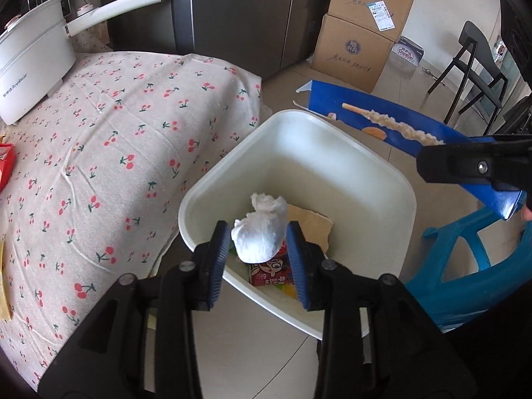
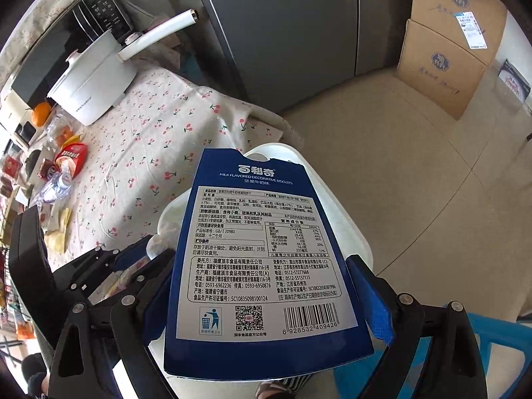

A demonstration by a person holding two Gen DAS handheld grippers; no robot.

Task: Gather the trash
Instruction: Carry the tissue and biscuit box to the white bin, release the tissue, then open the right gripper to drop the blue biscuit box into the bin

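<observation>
My left gripper (image 1: 257, 252) is shut on a crumpled white tissue (image 1: 261, 232) and holds it over the white trash bin (image 1: 349, 173) beside the table. The bin holds a red snack wrapper (image 1: 271, 271) and a piece of brown cardboard (image 1: 312, 222). My right gripper (image 2: 262, 286) is shut on a flat blue biscuit box (image 2: 259, 252), held above the bin's far side (image 2: 332, 206). The box (image 1: 392, 126) and the right gripper (image 1: 472, 166) also show in the left wrist view, to the right of the bin. The left gripper (image 2: 133, 259) shows at lower left in the right wrist view.
The table with a cherry-print cloth (image 1: 116, 153) is left of the bin. On it stand a white pot (image 1: 30, 63) and several wrappers and snacks (image 2: 66, 163). A blue plastic stool (image 1: 465, 272) is at right. Cardboard boxes (image 1: 359, 30) and a grey fridge (image 1: 239, 10) stand behind.
</observation>
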